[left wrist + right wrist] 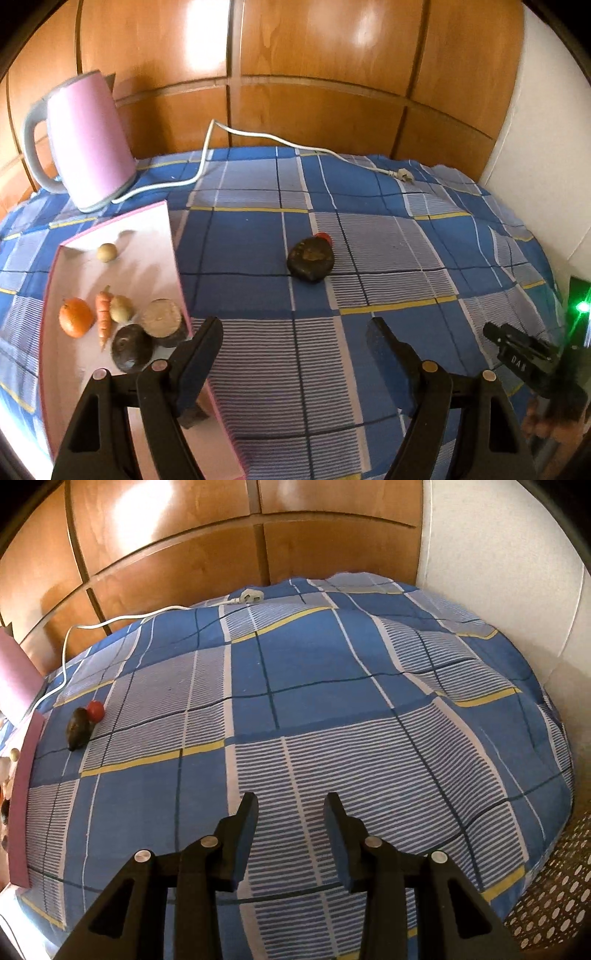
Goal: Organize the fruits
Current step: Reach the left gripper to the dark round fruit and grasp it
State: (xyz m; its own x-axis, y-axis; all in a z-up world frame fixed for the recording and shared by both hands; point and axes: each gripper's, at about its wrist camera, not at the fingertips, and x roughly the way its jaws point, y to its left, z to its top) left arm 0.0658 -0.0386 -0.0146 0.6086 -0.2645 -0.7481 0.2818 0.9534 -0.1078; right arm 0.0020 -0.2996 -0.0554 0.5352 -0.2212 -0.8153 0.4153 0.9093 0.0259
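A pink-edged white box (pixel 122 236) lies at the left and holds an orange (pixel 75 316), a carrot (pixel 103 317), a small pale round fruit (pixel 107 253), a pale potato-like piece (pixel 121 308) and dark halved fruits (pixel 131 347). A dark fruit (pixel 311 258) lies on the blue checked cloth with a small red fruit (pixel 325 236) behind it; both also show in the right wrist view, the dark fruit (pixel 78 728) and the red fruit (pixel 96 709). My left gripper (pixel 293 332) is open and empty, its left finger over the box's right edge. My right gripper (pixel 291 805) is open and empty over the cloth, and also shows in the left wrist view (pixel 517 345).
A pink kettle (pixel 86 138) stands at the back left, its white cord (pixel 280 142) and plug (pixel 404 172) lying across the cloth's far side. Wooden panels rise behind. A white wall (pixel 498 572) is at the right. The cloth (pixel 332 701) drops off at the right edge.
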